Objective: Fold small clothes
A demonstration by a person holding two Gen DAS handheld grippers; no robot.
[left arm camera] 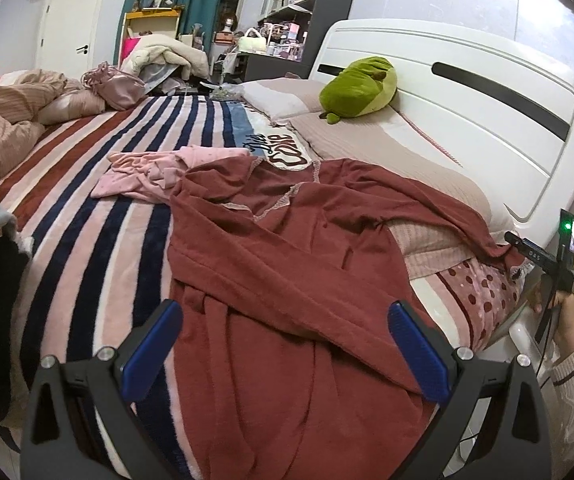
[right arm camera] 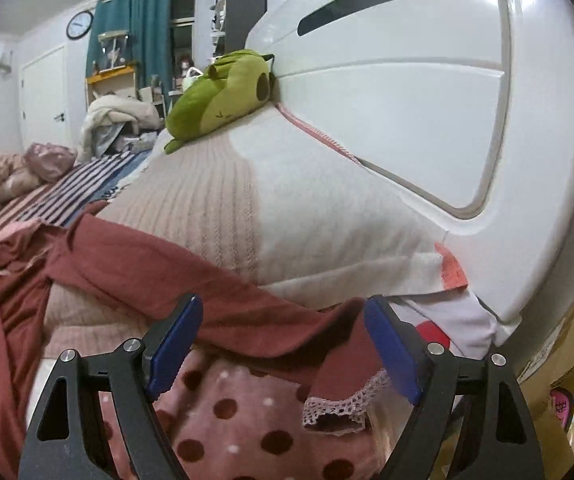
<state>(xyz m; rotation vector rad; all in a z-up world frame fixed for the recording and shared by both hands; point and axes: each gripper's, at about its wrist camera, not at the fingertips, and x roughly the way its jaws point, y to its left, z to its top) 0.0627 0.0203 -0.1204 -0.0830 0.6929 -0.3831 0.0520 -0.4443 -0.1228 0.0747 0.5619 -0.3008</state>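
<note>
Where fleece stripes end, a lace-cuffed plush red garment (left arm camera: 279, 248) sprawls.

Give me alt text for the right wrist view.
The open right tool hovers at the lace-trimmed cuff of a dark red garment draped over a pillow. Behind, a green plush toy leans against the white headboard.

bedding (left arm camera: 287, 152) print: script lettering, unclear; device (left arm camera: 535, 256): "das".

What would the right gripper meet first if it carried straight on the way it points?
Probably the lace-trimmed cuff of the dark red garment's sleeve, which lies between the open right gripper fingers; depth is unclear.
</note>
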